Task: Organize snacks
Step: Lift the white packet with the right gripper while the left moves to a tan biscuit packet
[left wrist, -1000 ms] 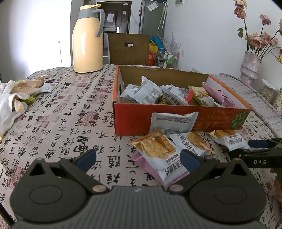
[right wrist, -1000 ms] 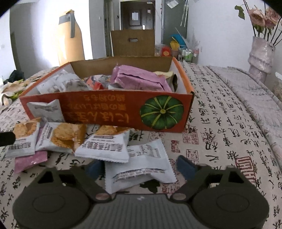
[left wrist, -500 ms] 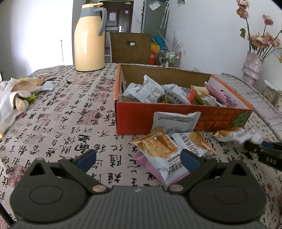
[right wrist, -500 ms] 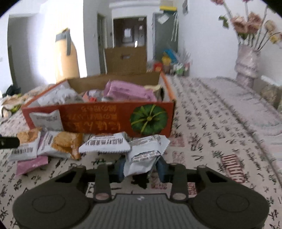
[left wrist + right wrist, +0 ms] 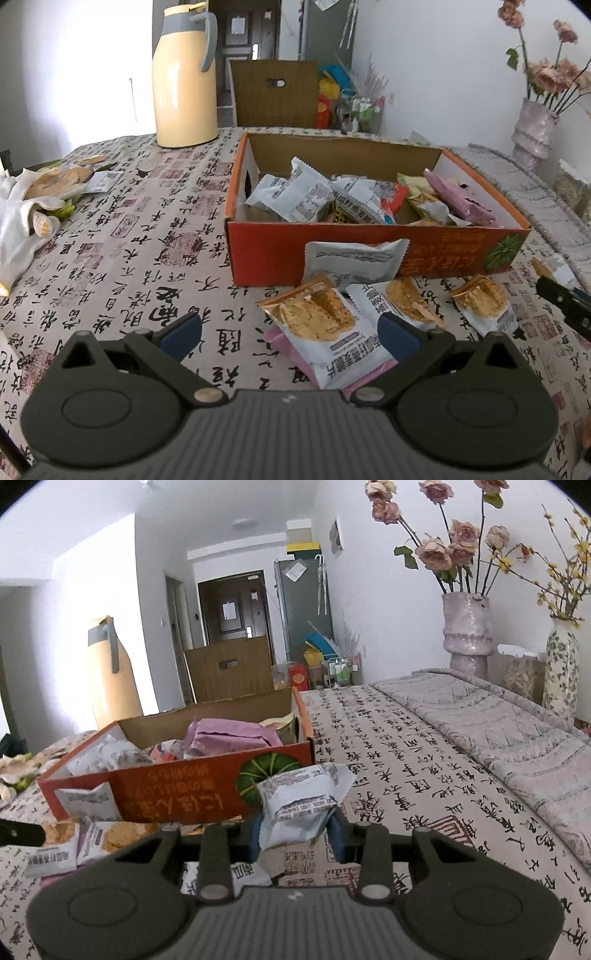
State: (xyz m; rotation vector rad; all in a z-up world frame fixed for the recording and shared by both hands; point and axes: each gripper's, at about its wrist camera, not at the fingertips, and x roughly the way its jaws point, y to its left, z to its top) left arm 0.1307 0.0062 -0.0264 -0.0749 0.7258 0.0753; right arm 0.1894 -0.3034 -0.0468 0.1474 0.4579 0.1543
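Observation:
An orange cardboard box (image 5: 266, 251) holds several snack packets; it also shows in the right wrist view (image 5: 177, 794). Loose packets lie in front of it: a white one with a brown cake picture (image 5: 325, 325), a white one leaning on the box (image 5: 354, 258), two more (image 5: 402, 299) (image 5: 484, 302) and a pink one (image 5: 295, 350). My left gripper (image 5: 290, 334) is open over the nearest packets. My right gripper (image 5: 295, 834) is shut on a white snack packet (image 5: 299, 805), held above the table by the box's pumpkin corner.
A yellow thermos (image 5: 184, 77) stands at the table's far left. White gloves (image 5: 33, 206) lie at the left edge. Flower vases (image 5: 467, 631) stand to the right. A brown chair back (image 5: 275, 92) is behind the table. A grey quilted cloth (image 5: 498, 716) covers the right side.
My right gripper closed on the white packet and lifted it off the table toward the box. My left gripper stayed open and shifted only slightly.

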